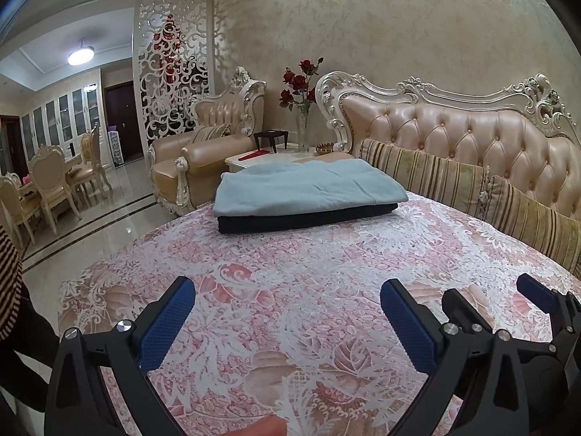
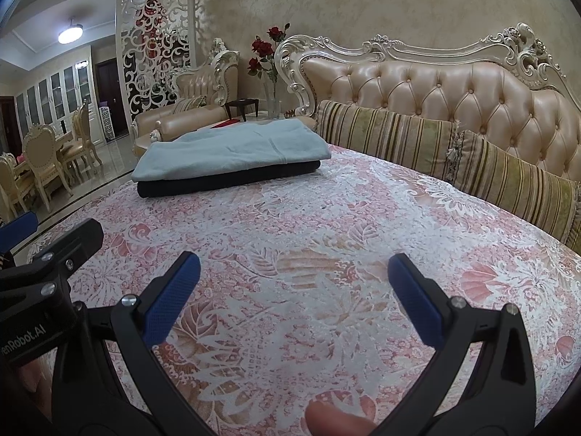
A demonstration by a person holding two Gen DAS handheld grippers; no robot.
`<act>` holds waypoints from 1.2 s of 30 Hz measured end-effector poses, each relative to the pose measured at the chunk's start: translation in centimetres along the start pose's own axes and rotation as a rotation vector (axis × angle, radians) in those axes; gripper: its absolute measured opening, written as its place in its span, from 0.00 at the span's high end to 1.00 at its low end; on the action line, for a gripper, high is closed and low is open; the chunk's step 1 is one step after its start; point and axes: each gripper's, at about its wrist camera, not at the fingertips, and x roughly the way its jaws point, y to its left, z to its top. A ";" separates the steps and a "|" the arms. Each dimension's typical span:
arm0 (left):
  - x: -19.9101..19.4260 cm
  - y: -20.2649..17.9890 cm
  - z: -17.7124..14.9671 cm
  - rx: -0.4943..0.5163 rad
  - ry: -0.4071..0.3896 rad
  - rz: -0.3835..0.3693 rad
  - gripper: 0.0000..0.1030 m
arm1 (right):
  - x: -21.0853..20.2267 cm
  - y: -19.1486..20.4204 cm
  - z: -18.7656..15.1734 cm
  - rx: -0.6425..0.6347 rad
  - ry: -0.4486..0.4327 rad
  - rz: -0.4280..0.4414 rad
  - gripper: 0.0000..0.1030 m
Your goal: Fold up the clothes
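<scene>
Left gripper (image 1: 287, 299) and right gripper (image 2: 294, 272) both spread wide, holding nothing, side by side over bare floral cover (image 1: 290, 254). Blue garment (image 1: 308, 185) folded atop dark garment (image 1: 305, 218), far left on cover, near edge. Striped cushions (image 1: 454, 181) line right side. Vase (image 1: 301, 130) with roses on side table.

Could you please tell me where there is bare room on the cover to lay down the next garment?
The floral cover lies bare from both open grippers up to the folded stack. It is crowded only at the far left, with the stack, and along the striped cushions.
</scene>
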 end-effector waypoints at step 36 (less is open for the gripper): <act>-5.0 -0.1 0.4 0.032 -0.057 -0.135 0.00 | -6.8 -4.4 -1.8 0.084 -0.018 -0.110 0.00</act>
